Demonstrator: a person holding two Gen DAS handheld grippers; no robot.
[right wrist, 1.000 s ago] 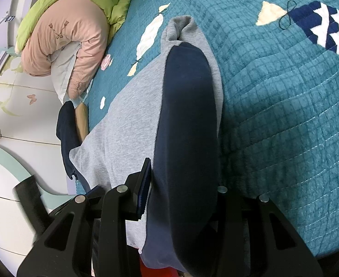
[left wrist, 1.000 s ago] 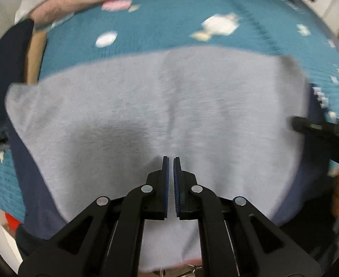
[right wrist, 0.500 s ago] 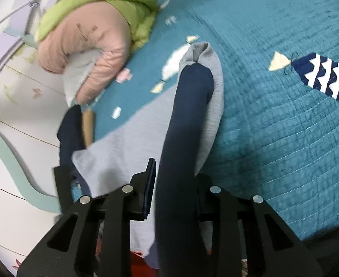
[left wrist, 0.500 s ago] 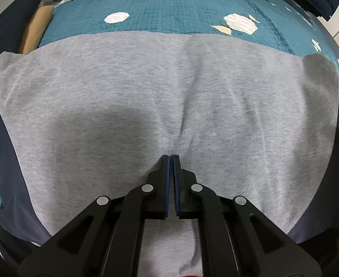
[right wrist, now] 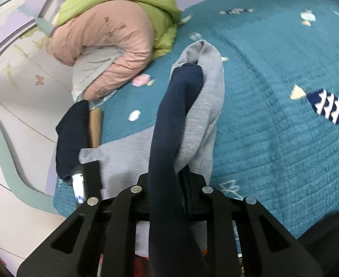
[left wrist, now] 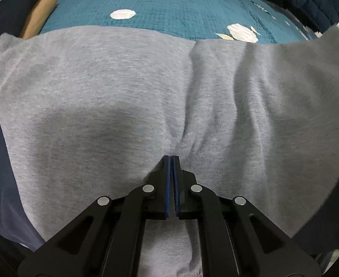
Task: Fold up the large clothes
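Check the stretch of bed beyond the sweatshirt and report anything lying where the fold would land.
Nothing visible blocks it. The teal quilt beyond the grey sweatshirt is bare; the pink and green bedding sits off at the bed's far edge.

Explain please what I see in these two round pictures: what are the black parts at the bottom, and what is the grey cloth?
No robot here: a person holds one pair of black tongs in each hand, and each pair carries a wide-angle camera looking along its fingers. The left picture shows the left tongs, shut and pinching a grey sweatshirt with navy sleeves, spread on a teal quilted bedspread. The right picture shows the right tongs, shut on a navy sleeve and bunched grey cloth. Farther back lies a rolled pink and green duvet. The left tongs also appear there, at the sweatshirt's other edge.
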